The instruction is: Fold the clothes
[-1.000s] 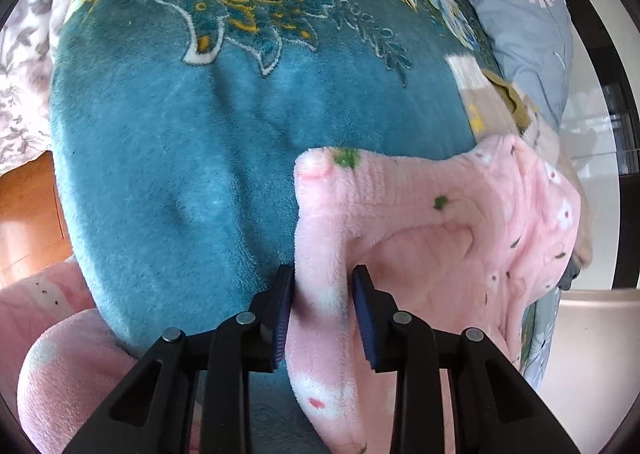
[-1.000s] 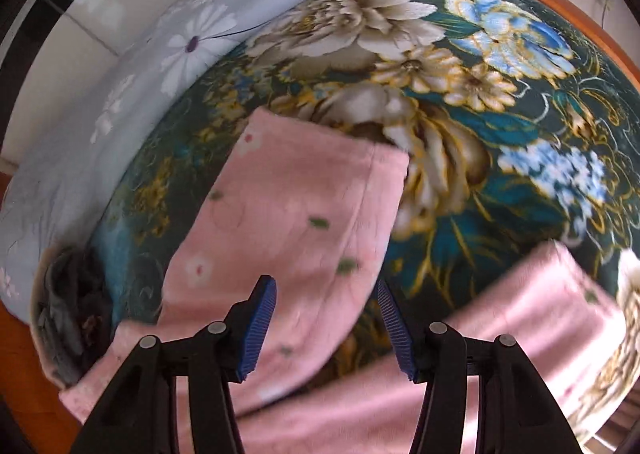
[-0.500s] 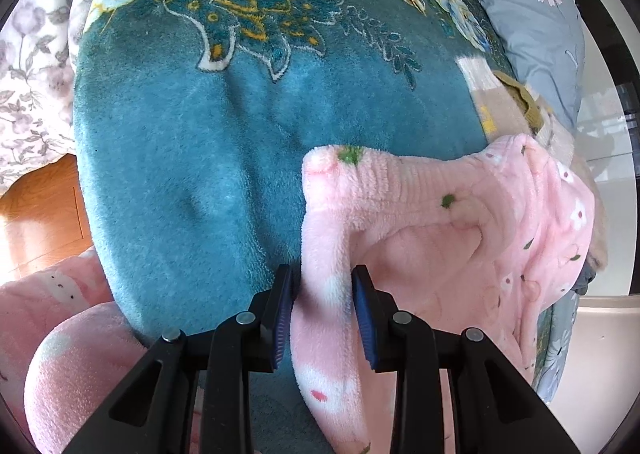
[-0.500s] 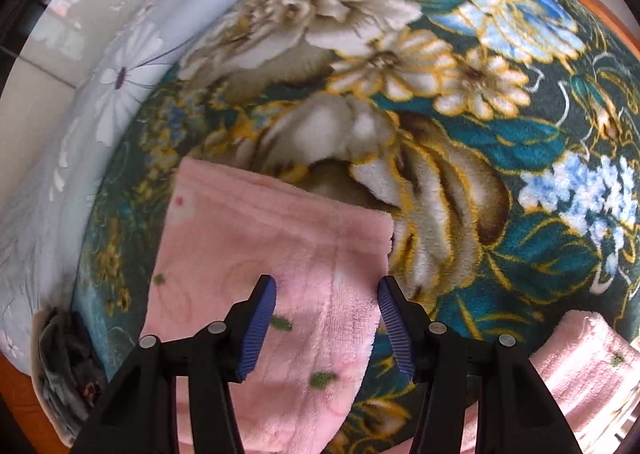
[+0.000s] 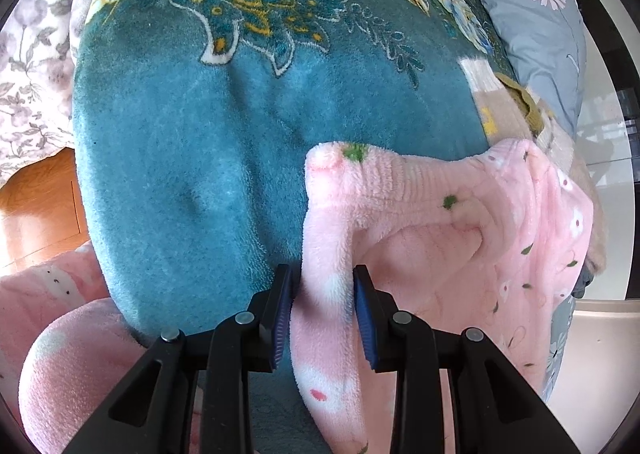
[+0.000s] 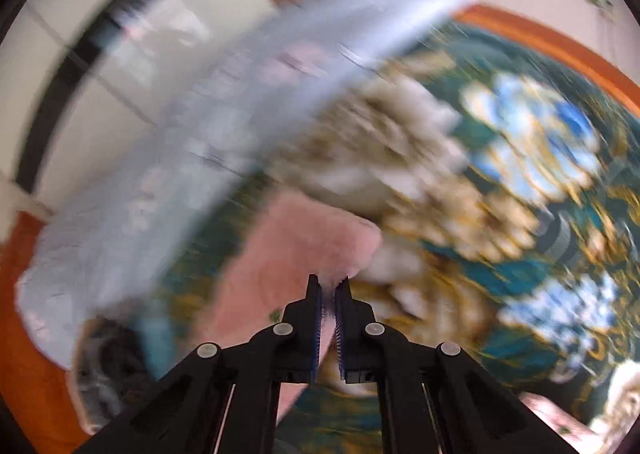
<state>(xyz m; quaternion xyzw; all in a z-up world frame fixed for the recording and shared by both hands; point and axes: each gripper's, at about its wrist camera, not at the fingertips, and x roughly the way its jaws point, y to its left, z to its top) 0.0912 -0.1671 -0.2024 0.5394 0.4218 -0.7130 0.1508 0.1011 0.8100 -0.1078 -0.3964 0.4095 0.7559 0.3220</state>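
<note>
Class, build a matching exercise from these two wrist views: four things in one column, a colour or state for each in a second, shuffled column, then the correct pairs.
Things
1. left gripper
2. right gripper
3. blanket
4. pillow

Colours or states
A. grey-blue with daisies
B. nearly shut, pinching a thin pink edge
C. teal with gold flowers
D. clamped on a thick fold of the pink garment

Pairs: 1-D, 2-B, 3-C, 4-A

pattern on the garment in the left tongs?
Pink fleece garment with small green leaves and white flowers. Clearest in the left wrist view, clamped in the left tongs.
</note>
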